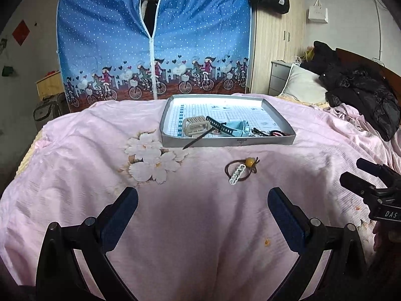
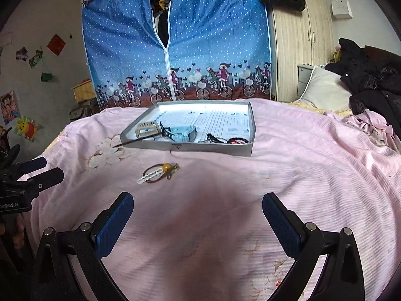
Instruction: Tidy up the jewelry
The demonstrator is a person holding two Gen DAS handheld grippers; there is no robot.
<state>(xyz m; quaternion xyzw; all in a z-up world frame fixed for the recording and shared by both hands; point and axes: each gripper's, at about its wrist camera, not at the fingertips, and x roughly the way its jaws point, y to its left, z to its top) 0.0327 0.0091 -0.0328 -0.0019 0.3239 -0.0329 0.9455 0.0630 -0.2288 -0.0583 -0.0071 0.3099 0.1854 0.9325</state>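
A brown hair tie with a yellow bead (image 1: 250,161) (image 2: 166,167) lies on the pink bedspread, with a white chain clip (image 1: 236,173) (image 2: 149,175) across it. Behind them stands a grey tray (image 1: 225,142) (image 2: 213,149) holding a beige claw clip (image 1: 194,125) (image 2: 146,128), a light blue watch (image 1: 235,128) (image 2: 181,133), a black stick poking over the front rim (image 1: 196,139) (image 2: 136,140) and small dark hair pieces (image 1: 269,133) (image 2: 225,139). My left gripper (image 1: 203,203) hovers open over the bedspread, short of the hair tie. My right gripper (image 2: 198,208) is open too, to the right of the hair tie.
The pink bedspread (image 1: 75,175) has a flower print left of the tray. Black coats (image 1: 361,92) and a pillow (image 1: 304,85) lie at the right. A blue fabric wardrobe (image 1: 153,37) and a wooden cupboard (image 1: 275,45) stand behind the bed.
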